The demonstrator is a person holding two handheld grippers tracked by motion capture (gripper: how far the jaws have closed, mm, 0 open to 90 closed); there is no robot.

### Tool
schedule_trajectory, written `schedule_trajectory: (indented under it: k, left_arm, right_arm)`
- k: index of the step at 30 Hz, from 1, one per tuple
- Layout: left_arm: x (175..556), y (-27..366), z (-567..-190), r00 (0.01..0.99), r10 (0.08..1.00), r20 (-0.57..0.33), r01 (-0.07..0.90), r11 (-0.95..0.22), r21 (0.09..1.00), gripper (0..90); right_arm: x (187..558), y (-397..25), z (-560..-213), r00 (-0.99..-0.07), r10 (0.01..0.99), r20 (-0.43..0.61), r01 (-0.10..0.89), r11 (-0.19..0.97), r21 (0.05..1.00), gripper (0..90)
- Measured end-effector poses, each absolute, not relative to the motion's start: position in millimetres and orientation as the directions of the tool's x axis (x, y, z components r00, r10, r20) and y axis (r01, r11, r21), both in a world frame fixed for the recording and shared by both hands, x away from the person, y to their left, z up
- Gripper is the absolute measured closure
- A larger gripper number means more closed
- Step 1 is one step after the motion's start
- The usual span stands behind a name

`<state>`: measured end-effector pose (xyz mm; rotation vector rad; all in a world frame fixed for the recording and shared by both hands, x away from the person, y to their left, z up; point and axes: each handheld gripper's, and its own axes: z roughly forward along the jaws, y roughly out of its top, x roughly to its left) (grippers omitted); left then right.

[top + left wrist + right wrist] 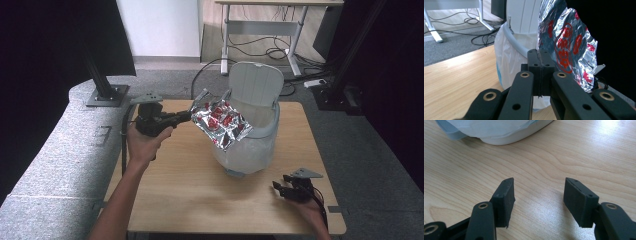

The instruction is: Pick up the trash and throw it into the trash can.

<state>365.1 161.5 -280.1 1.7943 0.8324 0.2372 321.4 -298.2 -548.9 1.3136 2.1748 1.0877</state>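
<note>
A crinkled silver foil wrapper (222,120) with red print hangs over the rim of a small white bin (250,145) lined with a translucent bag, its lid (256,84) standing open. My left gripper (189,115) is shut on the wrapper's left edge, holding it above the bin's near-left rim. In the left gripper view the jaws are pressed together on the foil wrapper (564,42), with the bin (511,52) just behind. My right gripper (280,190) rests low at the table's front right, open and holding nothing; the right gripper (537,195) hovers over bare wood near the bin's base (506,132).
The wooden table (190,190) sits on grey carpet. A black stand base (106,95) is at the back left, a desk frame (265,30) with loose cables behind, and dark curtains on both sides.
</note>
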Motion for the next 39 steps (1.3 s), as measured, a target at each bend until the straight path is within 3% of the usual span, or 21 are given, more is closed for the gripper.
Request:
schedule_trajectory:
  k: [39]
  left_arm:
    - [400.4,133.1,-268.5,0.731,0.641,-0.232,0.418,-0.152,0.896,89.8]
  right_arm:
    - [322.0,-300.5,-551.0,-0.493,0.867,0.071,0.586,0.27,0.764,41.5]
